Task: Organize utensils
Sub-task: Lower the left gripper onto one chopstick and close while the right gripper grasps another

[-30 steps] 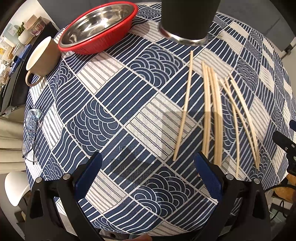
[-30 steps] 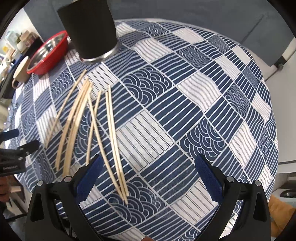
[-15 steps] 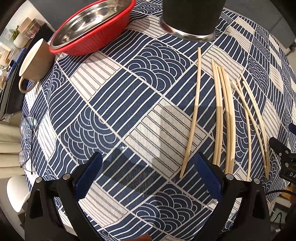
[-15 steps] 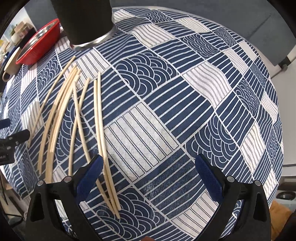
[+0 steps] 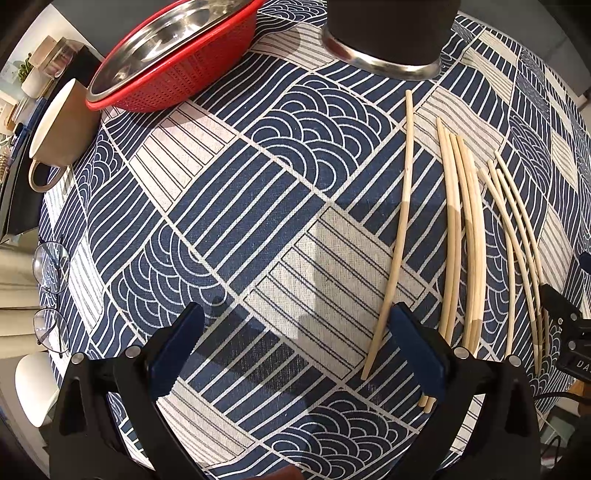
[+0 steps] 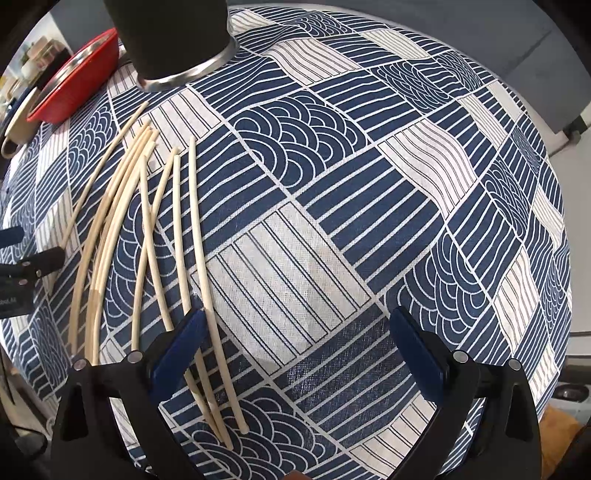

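Several pale wooden chopsticks (image 5: 458, 236) lie spread on the blue and white patterned tablecloth (image 5: 229, 206); they also show in the right wrist view (image 6: 147, 229). A black cylindrical holder with a metal base (image 5: 388, 33) stands at the far end of the chopsticks, also seen in the right wrist view (image 6: 173, 40). My left gripper (image 5: 295, 350) is open and empty, low over the cloth, its right finger beside the leftmost chopstick (image 5: 399, 236). My right gripper (image 6: 299, 350) is open and empty, its left finger over the rightmost chopsticks (image 6: 199, 258).
A red colander holding a steel bowl (image 5: 173, 62) sits at the far left. A tan mug (image 5: 59, 129) stands left of it. Eyeglasses (image 5: 50, 291) lie at the table's left edge. The table edge falls away on the right in the right wrist view.
Both grippers have moved forward and lower towards the chopsticks and the holder. The left finger of the right gripper now overlaps the rightmost chopsticks. Both stay open.
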`<action>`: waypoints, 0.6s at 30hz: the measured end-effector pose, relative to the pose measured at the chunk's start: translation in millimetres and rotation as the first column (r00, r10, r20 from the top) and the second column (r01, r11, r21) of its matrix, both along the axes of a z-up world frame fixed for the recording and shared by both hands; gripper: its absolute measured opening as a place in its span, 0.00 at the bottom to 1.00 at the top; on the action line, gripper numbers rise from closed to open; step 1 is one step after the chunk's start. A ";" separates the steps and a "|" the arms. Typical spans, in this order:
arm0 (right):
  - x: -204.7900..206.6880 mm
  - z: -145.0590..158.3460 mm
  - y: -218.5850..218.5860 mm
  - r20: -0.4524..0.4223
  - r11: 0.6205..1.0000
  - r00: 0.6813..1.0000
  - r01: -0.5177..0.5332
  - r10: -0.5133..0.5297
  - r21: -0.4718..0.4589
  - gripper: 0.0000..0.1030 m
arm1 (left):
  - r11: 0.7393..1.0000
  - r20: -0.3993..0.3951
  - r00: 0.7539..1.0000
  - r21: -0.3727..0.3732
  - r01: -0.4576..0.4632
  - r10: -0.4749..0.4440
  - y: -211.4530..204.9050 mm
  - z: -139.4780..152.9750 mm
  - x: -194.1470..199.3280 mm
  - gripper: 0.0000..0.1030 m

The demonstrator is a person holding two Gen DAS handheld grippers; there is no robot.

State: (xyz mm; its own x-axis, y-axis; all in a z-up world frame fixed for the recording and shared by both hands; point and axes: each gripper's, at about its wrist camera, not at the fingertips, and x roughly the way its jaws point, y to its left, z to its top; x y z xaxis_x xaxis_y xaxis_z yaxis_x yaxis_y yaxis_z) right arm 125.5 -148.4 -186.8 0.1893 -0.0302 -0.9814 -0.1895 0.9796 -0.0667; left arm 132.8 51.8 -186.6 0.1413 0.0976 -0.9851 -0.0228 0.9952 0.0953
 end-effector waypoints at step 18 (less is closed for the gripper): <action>-6.3 -10.3 -9.1 -0.021 0.998 0.999 0.028 -0.027 0.054 0.93 | 0.996 -0.017 1.000 -0.086 -0.017 0.016 34.3 -11.2 3.3 0.95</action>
State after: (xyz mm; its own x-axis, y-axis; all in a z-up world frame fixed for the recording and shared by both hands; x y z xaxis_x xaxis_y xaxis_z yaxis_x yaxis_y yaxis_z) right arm 119.2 -157.5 -197.1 0.1692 0.0188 -0.9854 -0.1634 0.9865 -0.0092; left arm 136.1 86.1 -197.8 0.1245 0.0144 -0.9921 -0.0385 0.9992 0.0097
